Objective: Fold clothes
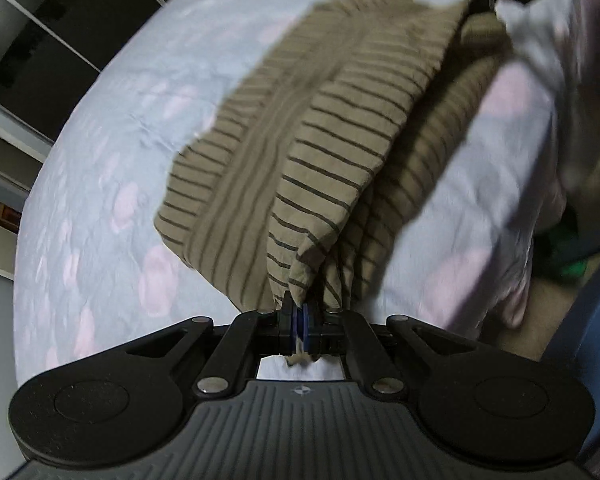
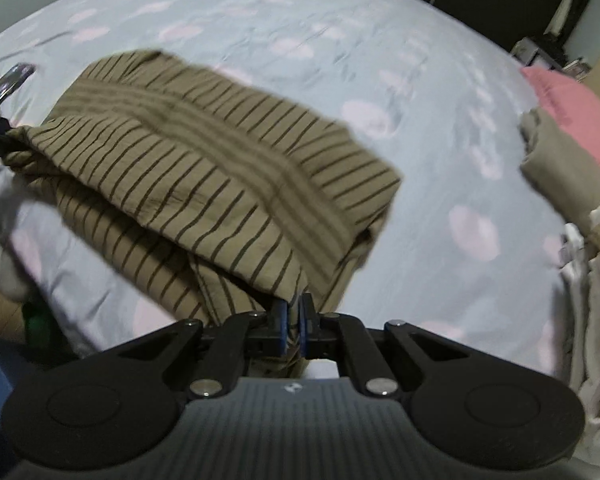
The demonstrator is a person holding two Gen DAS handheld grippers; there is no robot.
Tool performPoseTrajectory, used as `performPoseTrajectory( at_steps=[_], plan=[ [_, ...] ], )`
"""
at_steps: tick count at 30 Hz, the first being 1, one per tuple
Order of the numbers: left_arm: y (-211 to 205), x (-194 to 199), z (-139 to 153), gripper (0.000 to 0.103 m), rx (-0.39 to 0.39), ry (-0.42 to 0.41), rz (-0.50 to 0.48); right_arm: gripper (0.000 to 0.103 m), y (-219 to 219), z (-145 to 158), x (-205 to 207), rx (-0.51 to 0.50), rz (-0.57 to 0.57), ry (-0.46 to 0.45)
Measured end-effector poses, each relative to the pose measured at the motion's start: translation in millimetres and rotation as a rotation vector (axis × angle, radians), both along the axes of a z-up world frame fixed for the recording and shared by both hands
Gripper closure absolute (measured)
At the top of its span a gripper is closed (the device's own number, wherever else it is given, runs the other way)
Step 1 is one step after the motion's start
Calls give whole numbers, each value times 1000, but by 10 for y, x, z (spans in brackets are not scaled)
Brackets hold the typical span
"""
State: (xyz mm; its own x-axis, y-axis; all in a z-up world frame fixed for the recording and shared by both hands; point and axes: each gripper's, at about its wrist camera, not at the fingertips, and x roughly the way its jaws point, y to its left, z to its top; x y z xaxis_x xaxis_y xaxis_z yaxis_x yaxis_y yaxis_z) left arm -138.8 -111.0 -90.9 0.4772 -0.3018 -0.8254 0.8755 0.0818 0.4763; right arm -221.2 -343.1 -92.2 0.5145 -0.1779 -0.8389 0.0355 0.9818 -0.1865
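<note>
My left gripper (image 1: 300,316) is clamped on a bunched corner of the striped shirt (image 1: 332,128); my right gripper (image 2: 295,312) pinches another corner. Between them the shirt (image 2: 204,152) spreads doubled over the bed (image 2: 380,40), with a clothes pile (image 2: 580,208) at its right.

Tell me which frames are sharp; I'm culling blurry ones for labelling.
Left wrist: striped garment and bedsheet motion-smeared, left gripper crisp. Right wrist: garment softly blurred, right gripper sharp. Both dim, fisheye-curved.
</note>
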Motion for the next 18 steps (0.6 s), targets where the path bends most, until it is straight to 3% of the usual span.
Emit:
performPoseTrajectory(
  at_steps=[7,8,9,10,11,14,18],
  plan=[
    [15,6,41,102,-6,-3,9,94,55,-118,32,6,67,51],
    [32,-3,76,98,-18,0,10,85,44,-85,27,7,61,41],
    [49,-12,111,96,-30,3,11,69,31,-29,10,8,51,25],
    [72,-23,162,88,-51,8,13,64,18,37,-13,15,44,3],
    [95,-34,214,79,-73,12,14,64,5,120,-46,33,41,-27],
    [143,-57,414,66,-157,39,3,64,-10,358,-149,88,43,-124],
    [134,-79,663,65,-289,86,13,64,51,603,-261,125,54,-274]
  ],
)
